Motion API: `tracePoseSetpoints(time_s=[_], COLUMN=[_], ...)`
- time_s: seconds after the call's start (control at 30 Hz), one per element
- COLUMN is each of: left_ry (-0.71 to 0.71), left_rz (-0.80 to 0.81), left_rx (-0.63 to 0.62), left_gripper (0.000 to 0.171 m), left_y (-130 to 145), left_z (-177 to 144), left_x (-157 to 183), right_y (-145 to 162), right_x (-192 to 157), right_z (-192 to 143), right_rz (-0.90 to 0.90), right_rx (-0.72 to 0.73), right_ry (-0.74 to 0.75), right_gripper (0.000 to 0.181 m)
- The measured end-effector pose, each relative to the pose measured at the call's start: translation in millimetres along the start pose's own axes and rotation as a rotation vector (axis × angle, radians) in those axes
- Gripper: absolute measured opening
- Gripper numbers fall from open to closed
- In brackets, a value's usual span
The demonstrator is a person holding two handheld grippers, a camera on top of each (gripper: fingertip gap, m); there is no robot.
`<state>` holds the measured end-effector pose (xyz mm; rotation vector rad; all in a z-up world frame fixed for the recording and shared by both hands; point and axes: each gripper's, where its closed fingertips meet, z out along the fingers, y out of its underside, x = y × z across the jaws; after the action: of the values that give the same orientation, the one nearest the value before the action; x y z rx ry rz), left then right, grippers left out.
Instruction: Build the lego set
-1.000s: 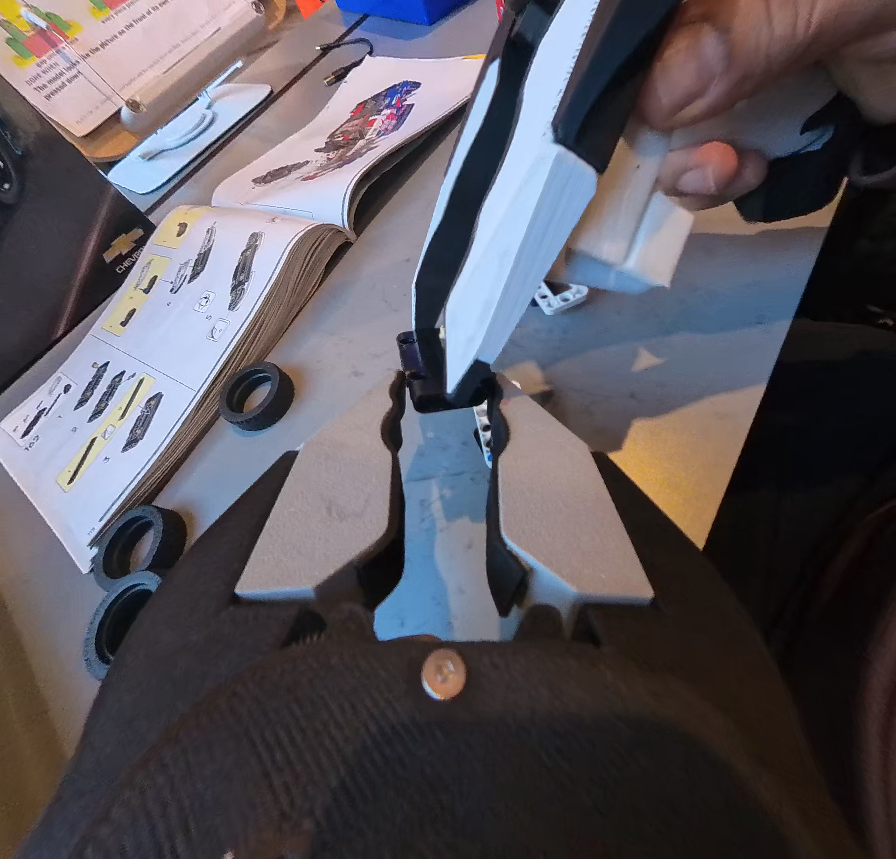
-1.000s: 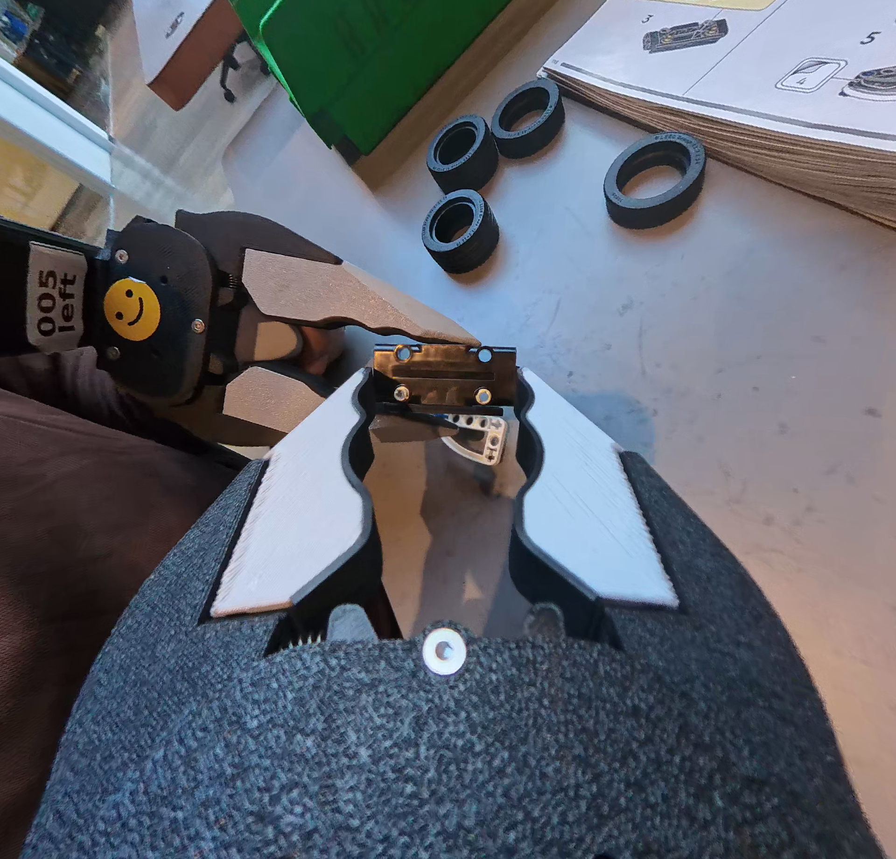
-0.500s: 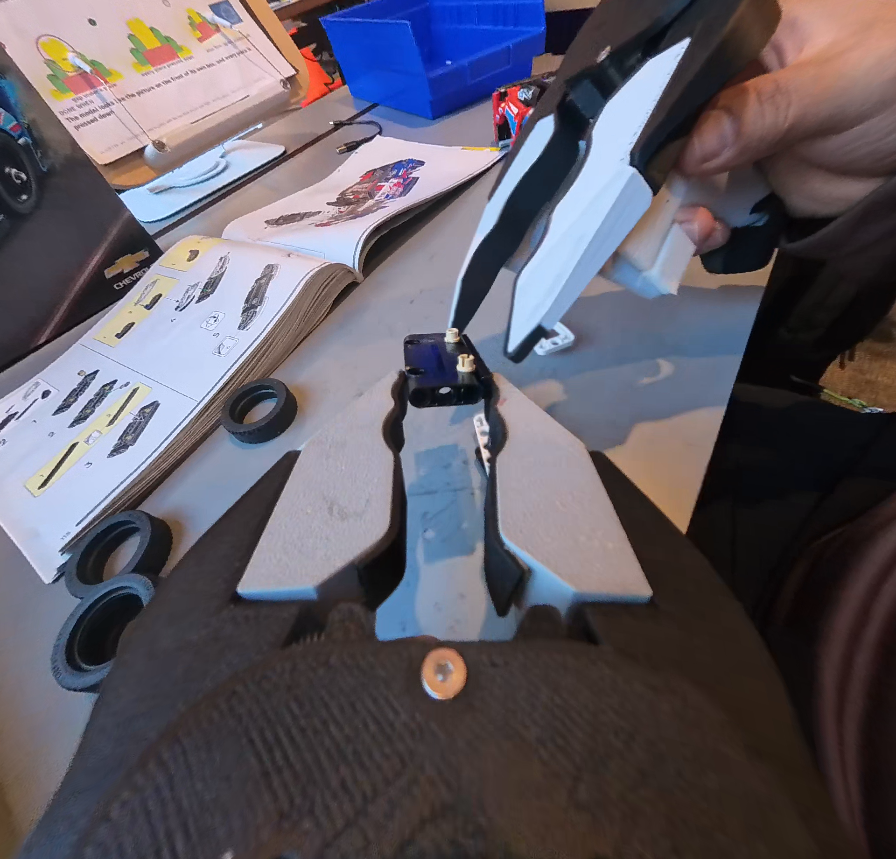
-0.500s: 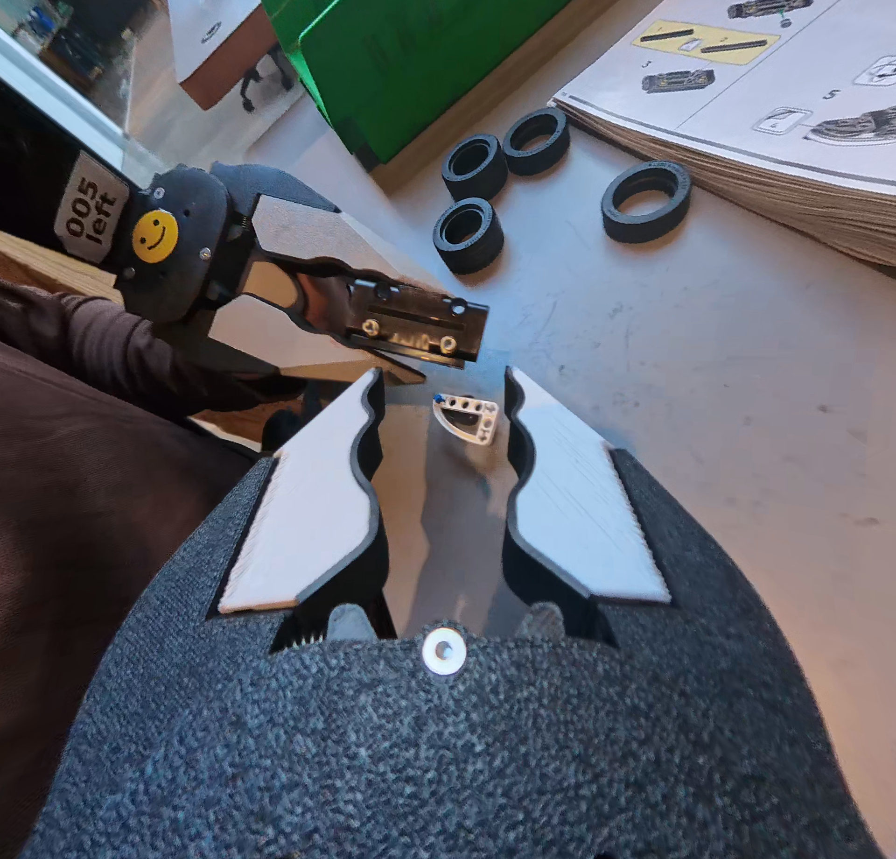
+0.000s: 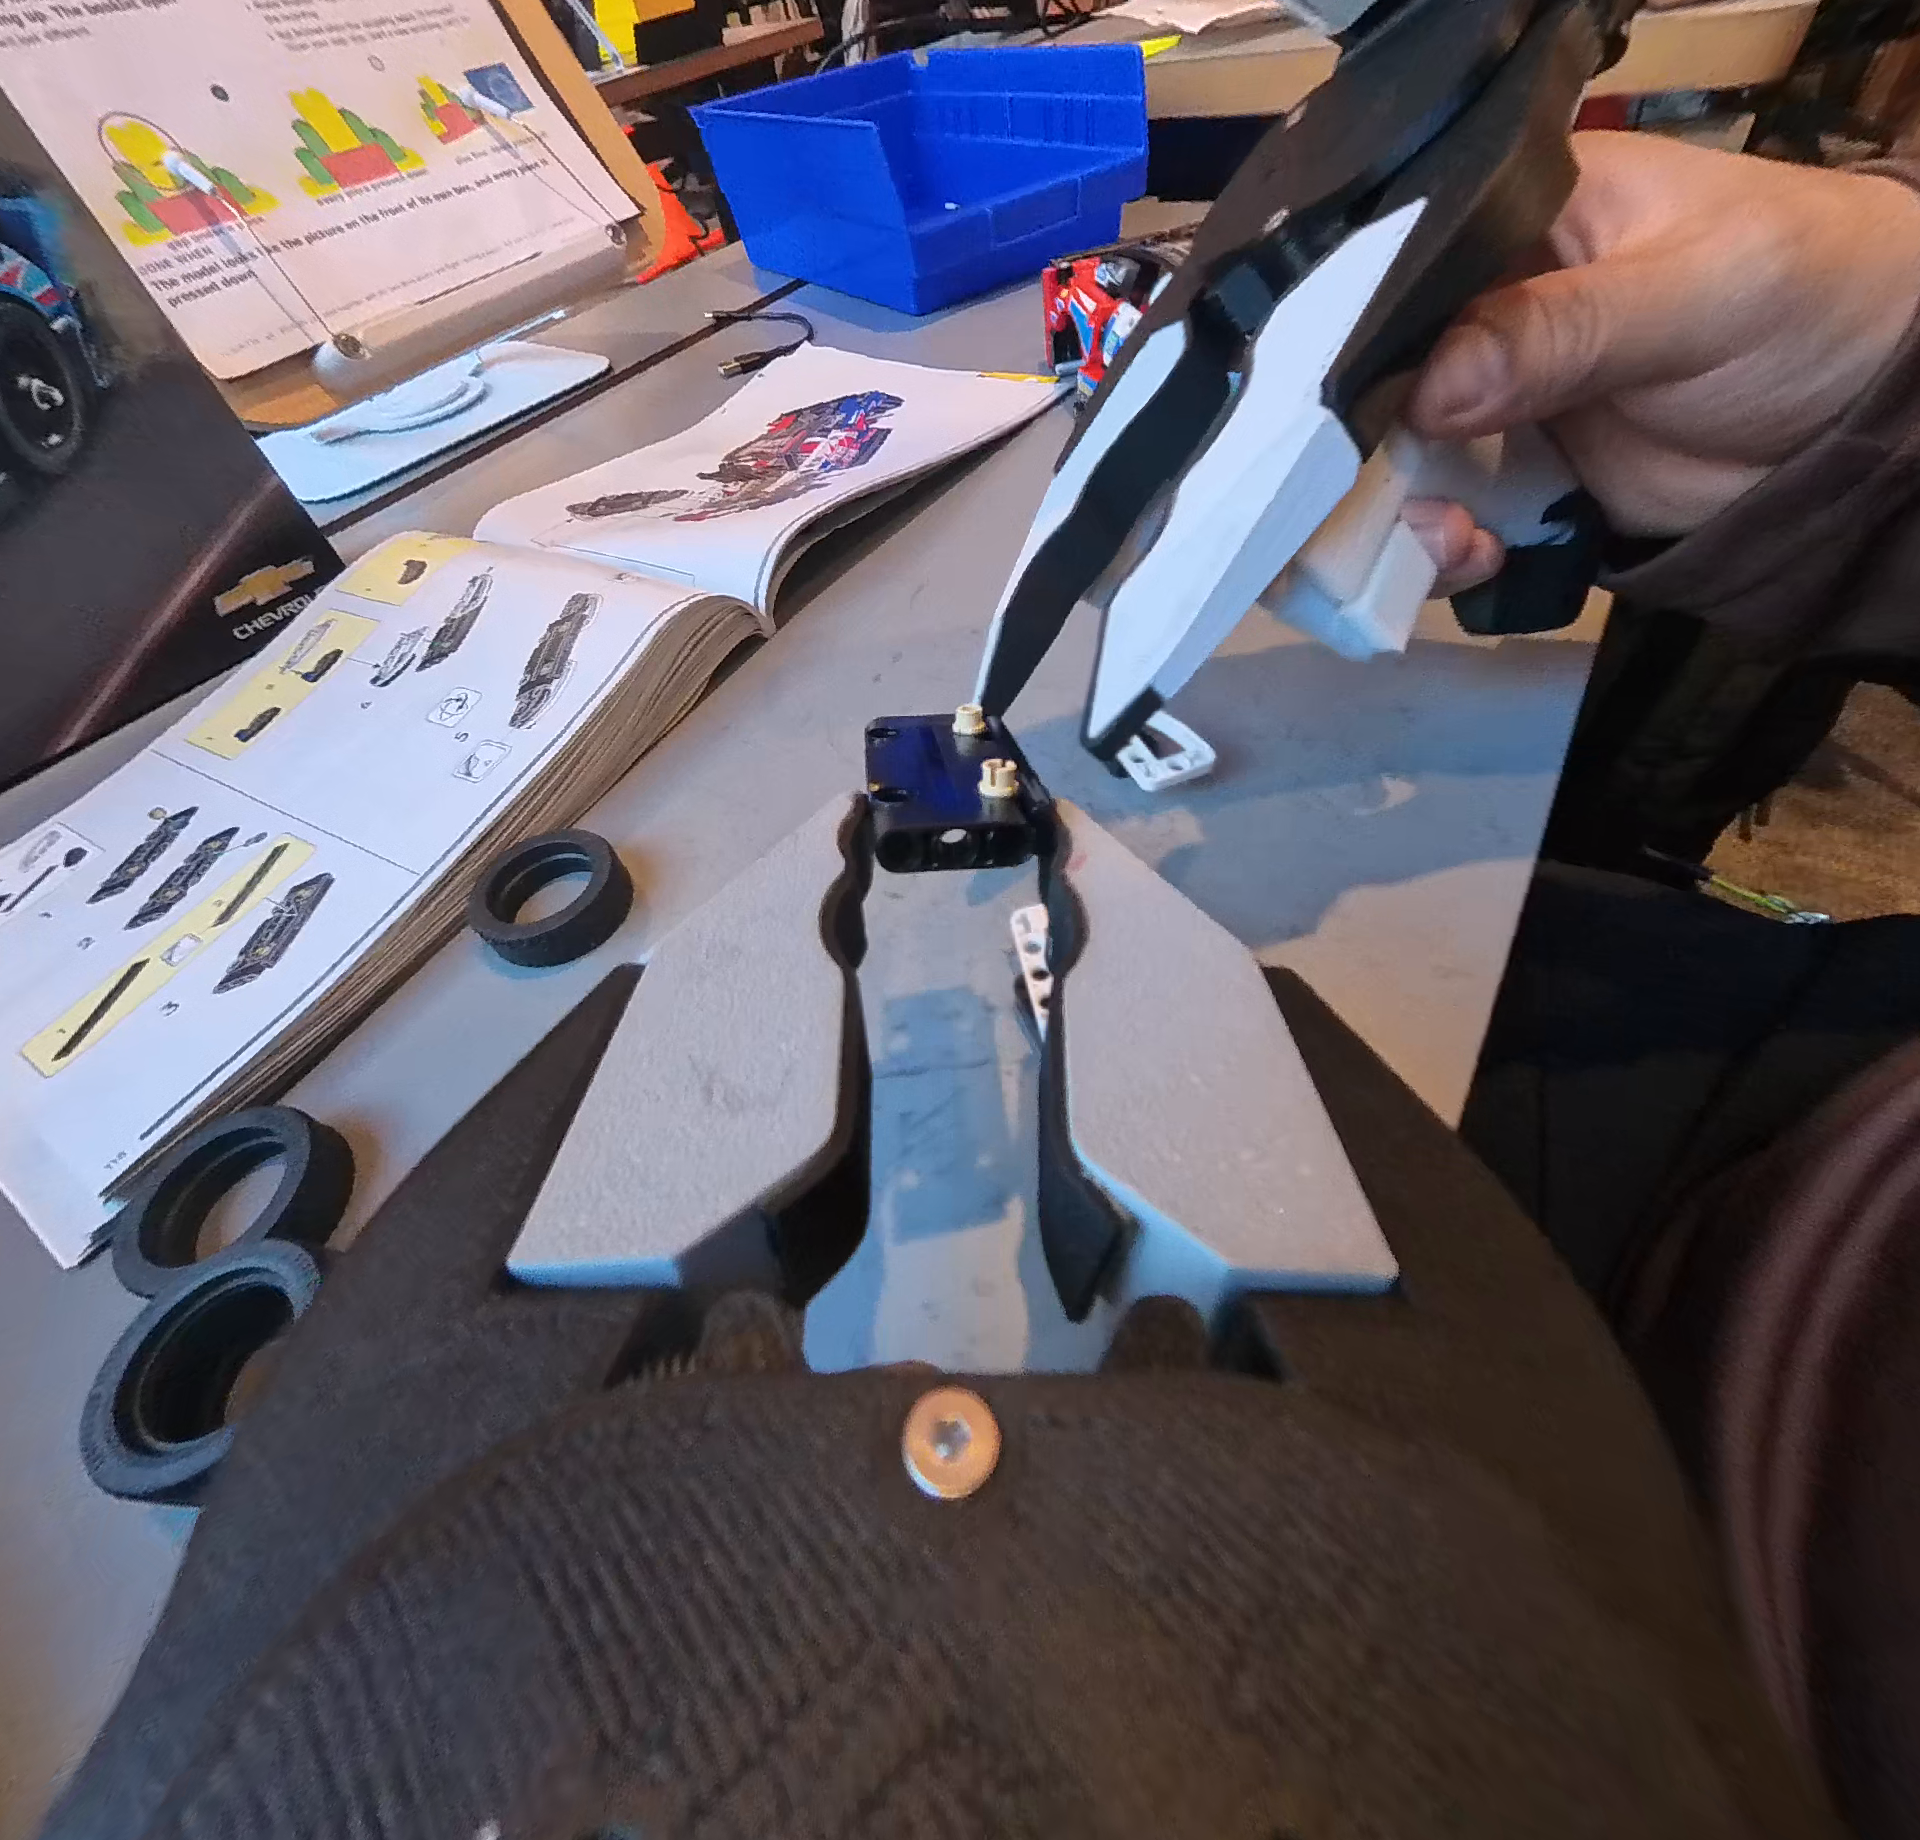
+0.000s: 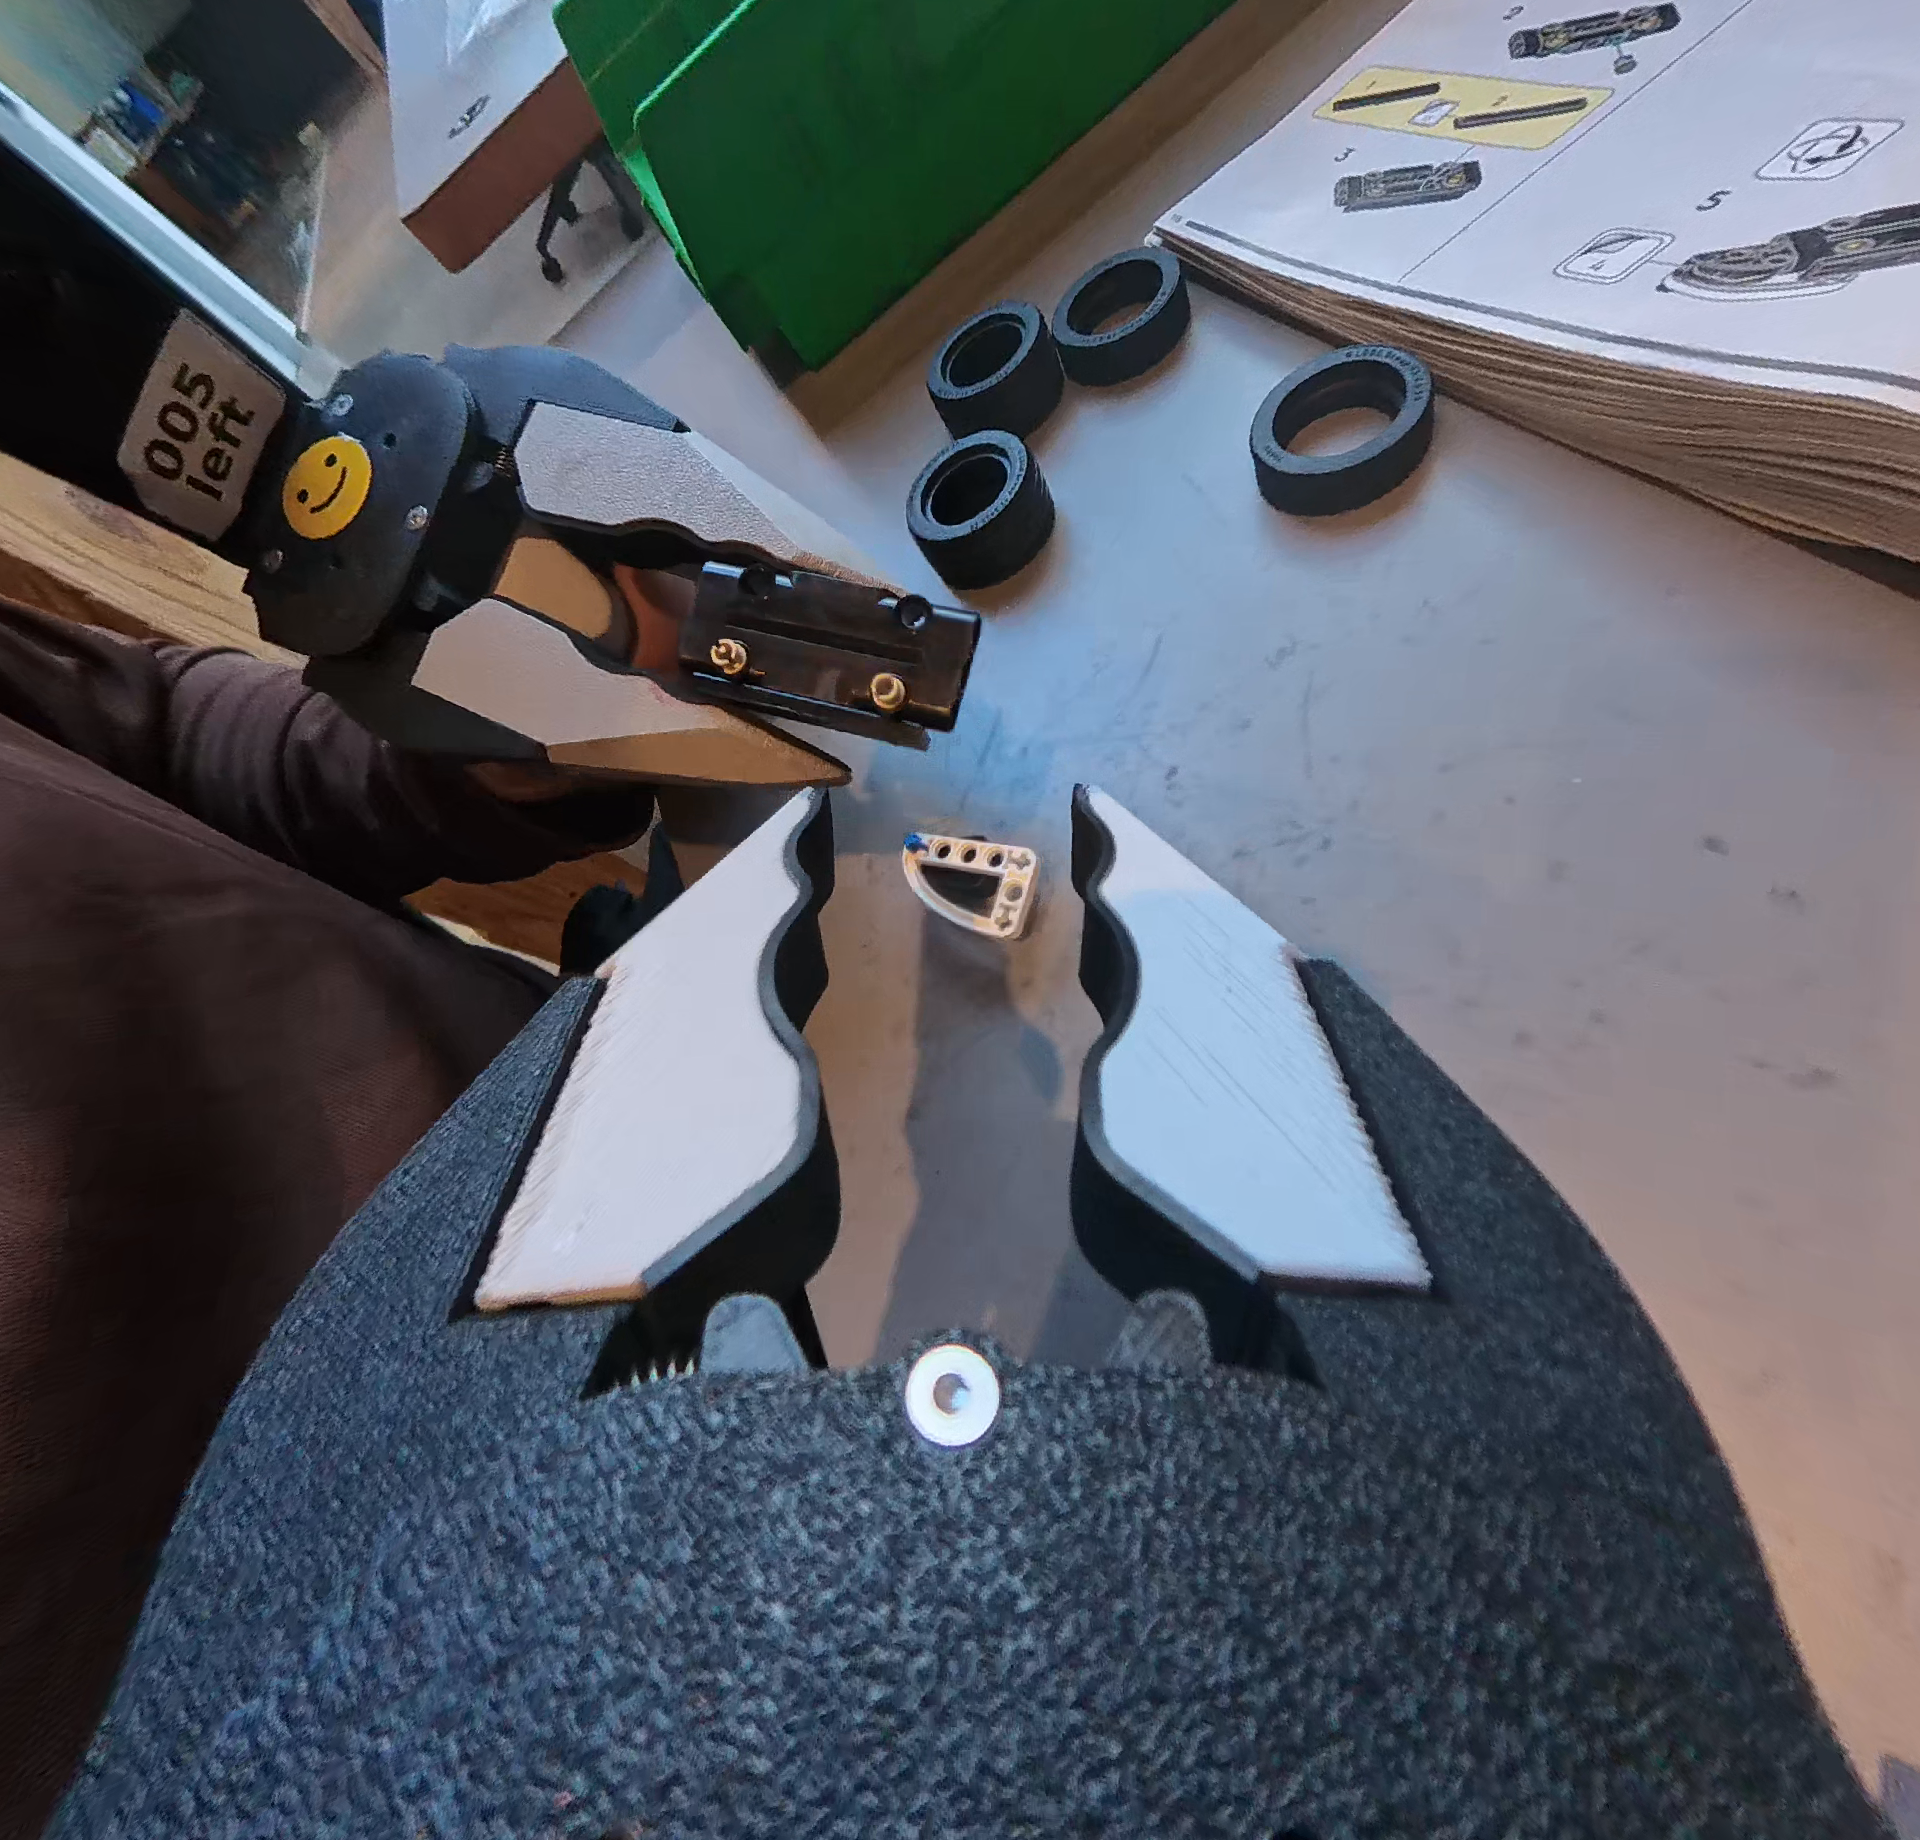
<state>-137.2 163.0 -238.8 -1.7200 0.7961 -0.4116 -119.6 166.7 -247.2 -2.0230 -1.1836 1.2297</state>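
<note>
My left gripper (image 5: 951, 840) is shut on a black lego block (image 5: 954, 803) with two tan pins on top, held above the grey table (image 5: 1351, 855). The right wrist view shows it (image 6: 873, 684) at the left, gripping the block (image 6: 831, 663). My right gripper (image 6: 951, 808) is open and empty, just right of the block; in the left wrist view (image 5: 1044, 720) one tip stands next to a pin. A small white lego piece (image 6: 977, 886) lies on the table below its open jaws. Two white pieces (image 5: 1164, 756) (image 5: 1032, 959) show in the left wrist view.
An open instruction booklet (image 5: 416, 699) (image 6: 1662, 232) lies to the left. Black tyres (image 5: 551, 897) (image 5: 234, 1198) (image 6: 1340, 429) (image 6: 977, 507) lie beside it. A blue bin (image 5: 935, 169) and a red model (image 5: 1091, 315) stand at the back. A green bin (image 6: 883, 107) is beyond the tyres. Left and right tips are no more than a few centimetres apart. The small white lego piece (image 6: 977, 886) is about equally far from each gripper, around 5 cm.
My right gripper, closed around the black block a second ago, has opened and pulled back up and away. My left gripper has kept the block and tilted it flatter.
</note>
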Motion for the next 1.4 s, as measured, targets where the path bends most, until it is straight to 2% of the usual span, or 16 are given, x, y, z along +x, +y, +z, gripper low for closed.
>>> tracePoseSetpoints(time_s=[0.27,0.53,1.0,1.1,1.27,1.4], left_ry=[0.026,0.009,0.025,0.027,0.063,0.135], left_rz=[-0.107,-0.041,-0.030,-0.040,-0.171,-0.299], left_rx=[0.037,0.043,0.068,0.071,0.067,0.006], left_gripper=[0.029,0.029,0.030,0.029,0.029,0.029], left_y=[-4,-5,-9,-9,-9,-3], left_z=[-3,-3,-4,-4,-5,0], left_x=[-9,-4,-2,-3,-7,-2], right_y=[-9,-6,-11,-12,-18,-28], right_x=[5,2,3,0,7,-12], right_z=[-1,2,-5,-6,-8,-4], right_rz=[0.057,0.056,0.042,-0.092,-0.535,-0.848], right_rx=[0.025,0.018,0.048,0.049,0.022,0.021], right_ry=[-0.043,-0.046,-0.033,0.009,0.304,0.420], right_gripper=[0.044,0.043,0.043,0.046,0.048,0.046])
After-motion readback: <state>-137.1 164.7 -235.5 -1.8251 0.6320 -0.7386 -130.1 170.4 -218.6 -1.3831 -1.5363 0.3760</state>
